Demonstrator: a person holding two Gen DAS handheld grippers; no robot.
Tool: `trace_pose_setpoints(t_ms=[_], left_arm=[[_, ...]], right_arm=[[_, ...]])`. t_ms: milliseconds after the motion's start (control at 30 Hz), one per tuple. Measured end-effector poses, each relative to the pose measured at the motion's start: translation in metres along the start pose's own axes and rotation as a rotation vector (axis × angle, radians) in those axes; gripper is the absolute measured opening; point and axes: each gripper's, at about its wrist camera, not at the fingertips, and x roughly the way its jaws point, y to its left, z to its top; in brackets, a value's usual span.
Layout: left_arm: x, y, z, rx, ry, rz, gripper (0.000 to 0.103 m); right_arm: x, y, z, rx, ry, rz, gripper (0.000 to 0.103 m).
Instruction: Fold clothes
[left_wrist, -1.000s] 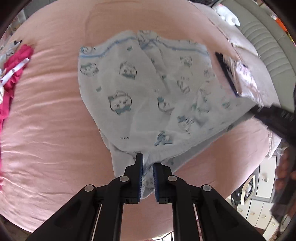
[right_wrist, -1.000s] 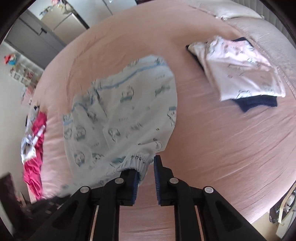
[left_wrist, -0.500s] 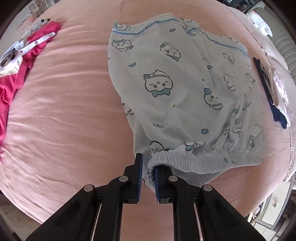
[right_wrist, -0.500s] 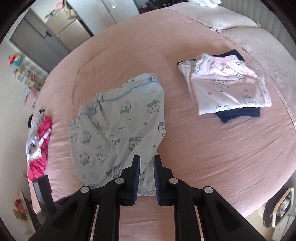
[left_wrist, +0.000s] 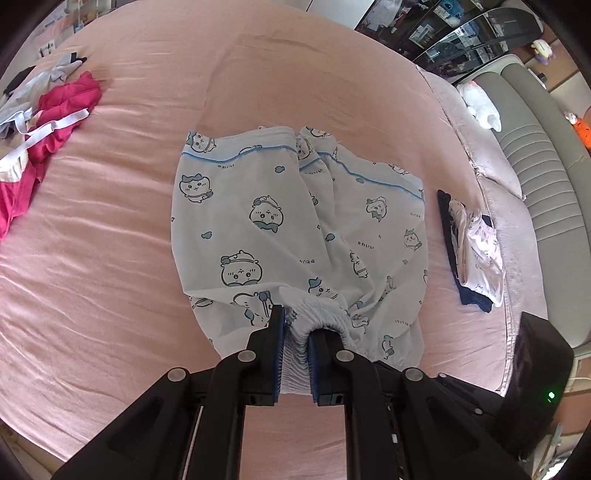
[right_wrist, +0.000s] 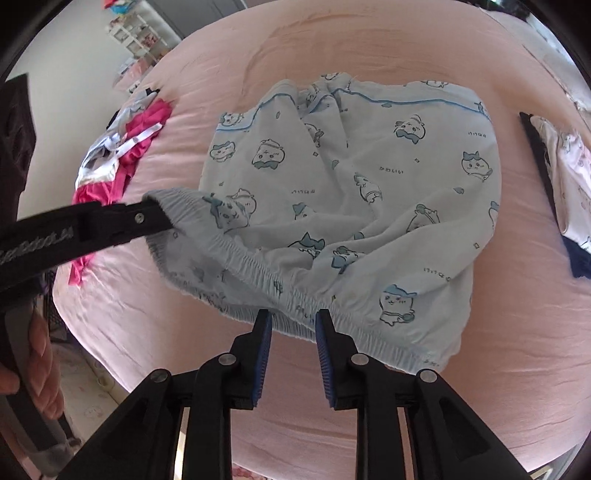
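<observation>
The pale-blue printed shorts (left_wrist: 295, 236) lay spread on the pink bed (left_wrist: 110, 258) — the left gripper (left_wrist: 295, 328) clenched on the waistband, the right gripper (right_wrist: 293, 325) just loosening, nothing pinched. One-sided tension could drag the fabric crooked.

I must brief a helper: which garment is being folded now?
On the pink bed sheet, between a pink-and-white clothes heap and a folded stack, lies the pale blue cartoon-print shorts. Only it has blue piping, with its elastic waistband in the left gripper.
</observation>
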Motion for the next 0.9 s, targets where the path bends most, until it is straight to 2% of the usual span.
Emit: trace_pose_setpoints(t_ms=[67, 133, 200, 300, 333, 400, 433, 500, 667, 767, 833, 900], left_arm=[[-0.003, 0.000, 0.000, -0.011, -0.003, -0.004, 0.011], [-0.004, 0.000, -0.002, -0.022, -0.004, 0.000, 0.011], [-0.002, 0.002, -0.004, -0.027, -0.003, 0.028, 0.011], [0.007, 0.005, -0.011, 0.014, 0.002, 0.115, 0.011], [0.013, 0.006, -0.014, 0.019, 0.021, 0.113, 0.011], [0.026, 0.008, -0.021, 0.024, 0.057, 0.116, 0.011], [0.033, 0.008, -0.025, 0.026, 0.077, 0.118, 0.011], [0.048, 0.010, -0.032, 0.020, 0.119, 0.132, 0.011], [0.086, 0.026, -0.049, -0.078, 0.255, 0.145, 0.011], [0.081, 0.027, -0.048, -0.094, 0.226, 0.140, 0.011], [0.068, 0.026, -0.043, -0.083, 0.174, 0.147, 0.010], [0.048, 0.020, -0.034, -0.077, 0.115, 0.115, 0.008]], right_arm=[[0.011, -0.003, 0.006, 0.064, 0.011, 0.013, 0.032], [0.018, -0.004, 0.008, 0.087, 0.016, -0.028, 0.032], [0.018, -0.018, 0.006, 0.113, -0.024, -0.182, 0.032], [0.005, -0.068, 0.001, 0.310, -0.058, -0.328, 0.031], [0.001, -0.082, -0.001, 0.365, -0.056, -0.323, 0.031], [-0.005, -0.097, -0.002, 0.378, -0.052, -0.311, 0.027], [-0.009, -0.097, -0.001, 0.352, -0.053, -0.310, 0.020], [-0.017, -0.094, 0.001, 0.298, -0.064, -0.300, 0.015], [-0.035, -0.077, 0.005, 0.163, -0.093, -0.267, 0.014], [-0.028, -0.082, 0.001, 0.159, -0.064, -0.275, 0.013], [-0.018, -0.092, -0.005, 0.182, -0.022, -0.300, 0.013], [-0.006, -0.098, -0.011, 0.198, 0.028, -0.322, 0.013]])
